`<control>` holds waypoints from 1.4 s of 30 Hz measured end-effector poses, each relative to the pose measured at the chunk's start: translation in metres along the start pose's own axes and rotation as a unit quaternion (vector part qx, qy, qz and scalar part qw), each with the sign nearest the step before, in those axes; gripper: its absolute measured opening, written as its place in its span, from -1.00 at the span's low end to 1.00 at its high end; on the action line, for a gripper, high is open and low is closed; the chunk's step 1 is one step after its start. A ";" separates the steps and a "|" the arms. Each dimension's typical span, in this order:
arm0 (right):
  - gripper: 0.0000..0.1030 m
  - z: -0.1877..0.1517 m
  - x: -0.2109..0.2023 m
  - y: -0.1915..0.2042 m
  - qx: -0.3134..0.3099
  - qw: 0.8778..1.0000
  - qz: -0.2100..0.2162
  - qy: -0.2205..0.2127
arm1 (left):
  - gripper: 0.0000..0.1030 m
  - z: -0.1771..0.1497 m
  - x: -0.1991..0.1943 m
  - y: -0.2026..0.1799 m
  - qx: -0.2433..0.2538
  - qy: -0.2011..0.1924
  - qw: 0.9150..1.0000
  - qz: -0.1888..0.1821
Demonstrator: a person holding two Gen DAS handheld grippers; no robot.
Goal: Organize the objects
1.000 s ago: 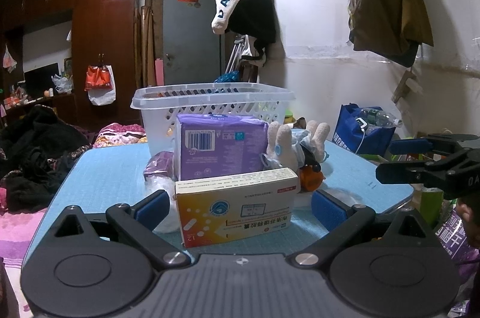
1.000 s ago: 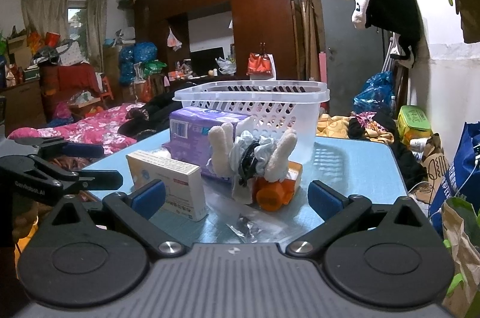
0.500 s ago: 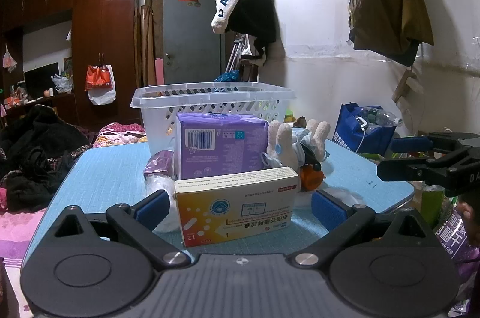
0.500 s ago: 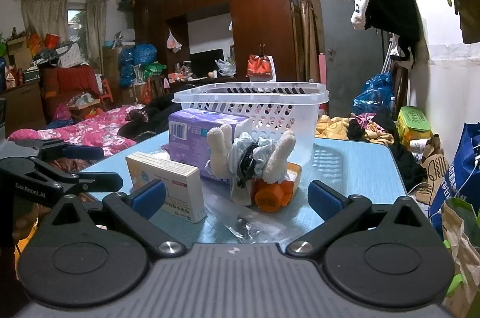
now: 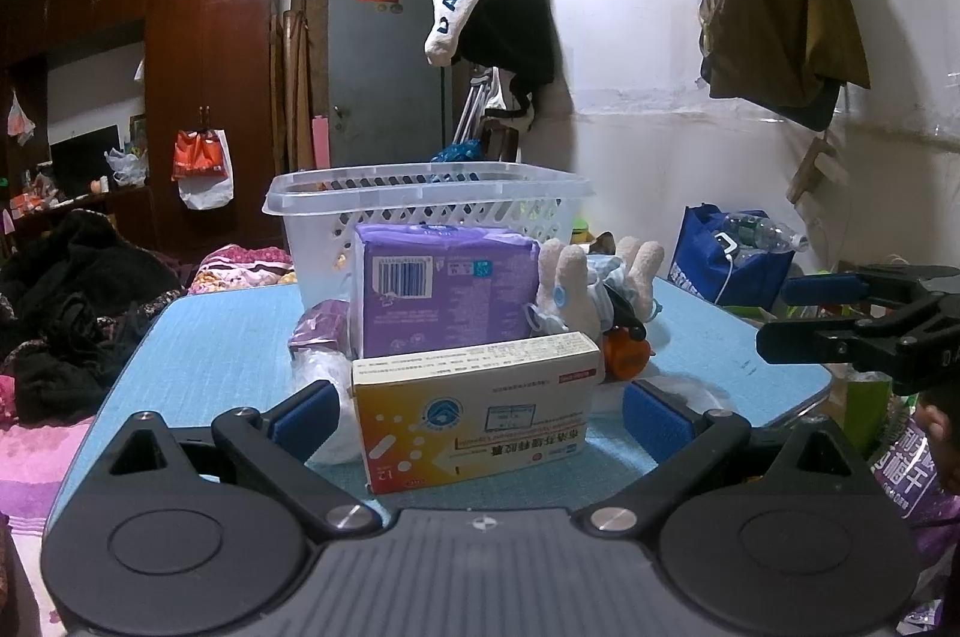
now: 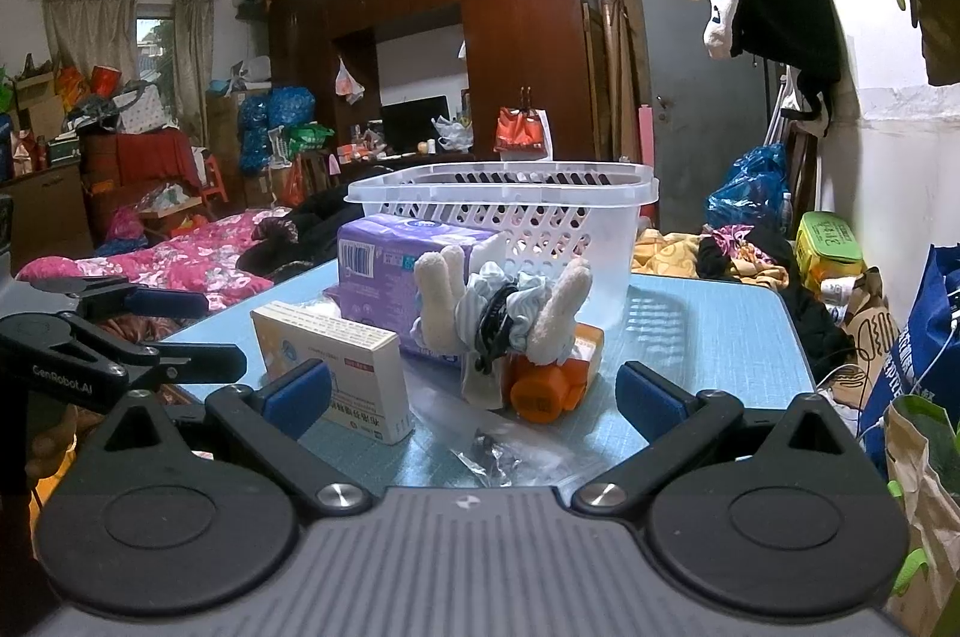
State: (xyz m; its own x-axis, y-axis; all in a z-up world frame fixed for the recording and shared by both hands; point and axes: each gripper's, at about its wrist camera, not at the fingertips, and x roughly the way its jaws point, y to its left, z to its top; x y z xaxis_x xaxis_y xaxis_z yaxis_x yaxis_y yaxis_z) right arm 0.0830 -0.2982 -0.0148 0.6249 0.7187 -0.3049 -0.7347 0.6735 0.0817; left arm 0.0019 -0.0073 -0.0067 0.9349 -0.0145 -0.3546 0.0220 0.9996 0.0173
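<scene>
A white plastic basket (image 5: 429, 199) (image 6: 516, 211) stands at the far side of the blue table (image 5: 204, 355) (image 6: 708, 331). In front of it sit a purple pack (image 5: 444, 289) (image 6: 396, 271), a yellow-and-white medicine box (image 5: 480, 412) (image 6: 333, 367), a plush toy with scrunchies (image 5: 594, 286) (image 6: 510, 313) and an orange bottle (image 5: 624, 358) (image 6: 549, 388). My left gripper (image 5: 480, 418) is open, its pads either side of the medicine box without touching it. My right gripper (image 6: 474, 394) is open near the orange bottle and a clear wrapper (image 6: 498, 451).
A blue bag (image 5: 729, 265) and a paper bag (image 6: 918, 463) stand off the table's right edge. Bedding (image 6: 174, 265) and dark clothes (image 5: 66, 301) lie to the left. A wardrobe (image 6: 480, 36) and grey door (image 5: 384, 66) are behind.
Both grippers have drifted slightly; the view barely shifts. Nothing has been taken hold of or let go.
</scene>
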 end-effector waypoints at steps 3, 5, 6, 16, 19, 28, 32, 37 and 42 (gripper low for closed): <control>1.00 0.000 0.000 0.000 0.000 1.000 0.000 0.000 | 0.97 -0.001 0.000 0.000 0.002 0.001 1.000 -0.001; 1.00 0.000 0.000 0.000 0.000 1.000 0.000 0.000 | 0.97 -0.001 0.001 0.000 0.002 0.002 1.000 0.000; 1.00 0.000 0.000 0.000 0.000 1.000 0.000 0.000 | 0.97 -0.001 0.001 0.000 0.002 0.002 1.000 0.000; 1.00 0.000 0.000 0.000 0.000 1.000 0.000 0.000 | 0.97 -0.001 0.001 0.000 0.003 0.002 1.000 0.000; 1.00 0.000 0.000 0.000 0.000 1.000 0.001 0.001 | 0.97 -0.001 0.001 0.000 0.002 0.002 1.000 0.000; 1.00 -0.003 0.001 0.000 -0.001 1.000 0.001 0.003 | 0.97 -0.002 0.002 0.000 0.000 0.001 1.000 0.002; 1.00 -0.005 0.000 0.001 -0.003 1.000 0.000 -0.007 | 0.97 -0.002 0.001 0.000 0.003 -0.004 1.000 0.006; 1.00 -0.014 -0.022 0.007 -0.028 0.990 -0.001 -0.138 | 0.97 -0.003 -0.013 0.001 0.013 -0.072 0.997 0.015; 1.00 -0.018 -0.015 0.015 -0.025 0.990 0.025 -0.138 | 1.00 0.000 -0.018 0.016 0.022 -0.127 0.990 0.048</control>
State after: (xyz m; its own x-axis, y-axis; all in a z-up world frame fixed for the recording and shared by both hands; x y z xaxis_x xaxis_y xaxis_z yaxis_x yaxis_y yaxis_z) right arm 0.0578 -0.3023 -0.0260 0.6313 0.7750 -0.0305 -0.7739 0.6320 0.0411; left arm -0.0140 0.0094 0.0002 0.9922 0.0699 -0.1028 -0.0616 0.9947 0.0819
